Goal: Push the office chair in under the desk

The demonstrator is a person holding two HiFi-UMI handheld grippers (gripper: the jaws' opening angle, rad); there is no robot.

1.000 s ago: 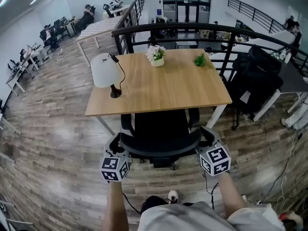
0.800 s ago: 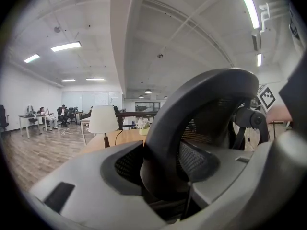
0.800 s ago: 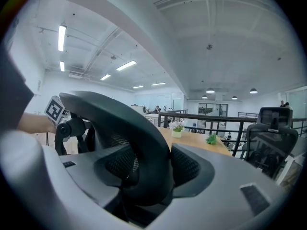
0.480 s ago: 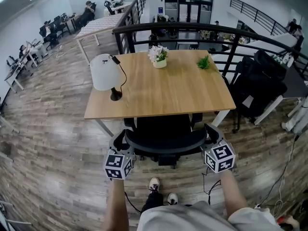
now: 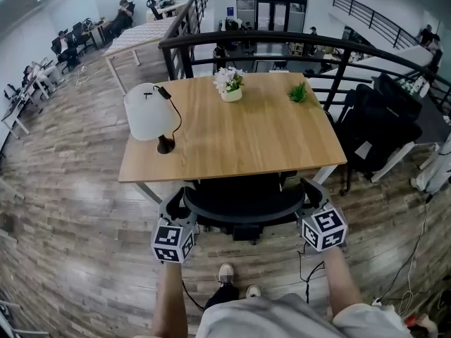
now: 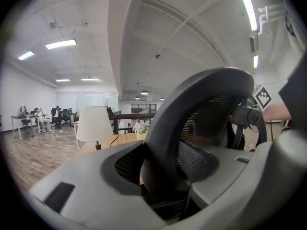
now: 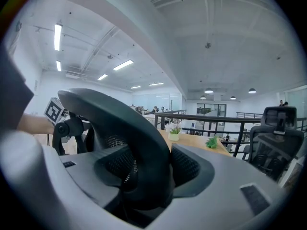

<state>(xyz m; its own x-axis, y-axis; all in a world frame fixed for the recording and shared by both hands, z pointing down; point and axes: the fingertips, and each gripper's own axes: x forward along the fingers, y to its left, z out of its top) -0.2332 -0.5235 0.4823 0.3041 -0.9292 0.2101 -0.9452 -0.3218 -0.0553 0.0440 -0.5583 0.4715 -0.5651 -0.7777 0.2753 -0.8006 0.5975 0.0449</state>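
The desk (image 5: 232, 136) is mid-scene, a wooden top with its long edge running left-right and a railing (image 5: 282, 42) on its far side. The office chair (image 5: 243, 204) is black, on the near side of the desk and centred on it. Its seat is hidden under the top, and the backrest rim sits just near of the desk's near edge.

Key relation: the chair lies straight ahead of me, toward far. The backrest's long axis runs left-right, parallel to the desk edge. I have one claw at each end of the rim, so neither hand is nearer. My read is that an even push toward far keeps it square, and little travel is left.

My left claw (image 5: 175, 208) has its jaws wide and just been closing a little; they are clamped on the left end of the rim. My right claw (image 5: 310, 192) is equally wide and clamped on the right end.

On the desk, a white lamp (image 5: 148, 111) stands left, a flower pot (image 5: 230, 83) far-centre and a small green plant (image 5: 297, 91) far-right, all well apart from the chair.

Writing: no brand or label is readable, only the black-and-white square markers on my claws' cubes.
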